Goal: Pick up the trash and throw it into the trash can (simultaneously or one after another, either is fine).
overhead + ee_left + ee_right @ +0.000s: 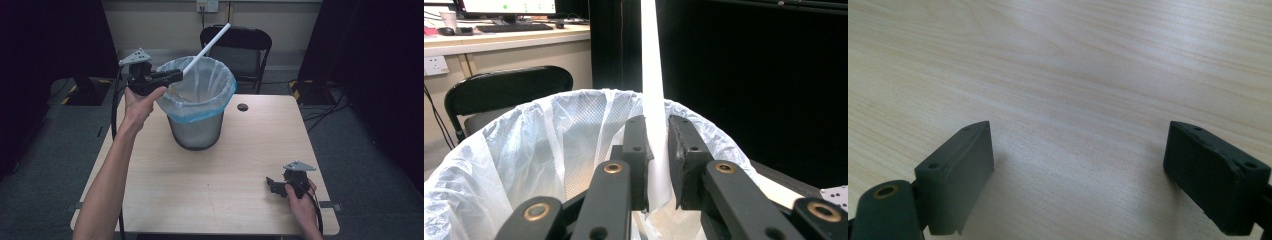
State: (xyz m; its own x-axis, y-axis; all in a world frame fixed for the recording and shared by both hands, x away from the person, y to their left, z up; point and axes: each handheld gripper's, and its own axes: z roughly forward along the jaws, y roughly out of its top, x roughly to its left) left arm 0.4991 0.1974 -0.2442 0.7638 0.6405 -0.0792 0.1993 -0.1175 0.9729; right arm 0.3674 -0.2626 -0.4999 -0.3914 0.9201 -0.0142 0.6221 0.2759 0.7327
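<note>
A long white tube (206,48) slants up and away over a grey bin (196,131) lined with a white bag (210,82) that has a blue edge. My left gripper (176,76) is shut on the tube's lower end at the bin's left rim. In the left gripper view the tube (653,90) stands between the two black pads (636,155), above the bag's rim (524,130). My right gripper (270,185) rests low near the table's front right corner. Its jaws stand wide apart over bare wood (1078,100), with nothing between them.
The bin stands at the back middle of a light wooden table (220,170) with a cable hole (242,107). A black folding chair (240,47) stands behind the table. In the left gripper view, a desk with a monitor (509,15) is far off.
</note>
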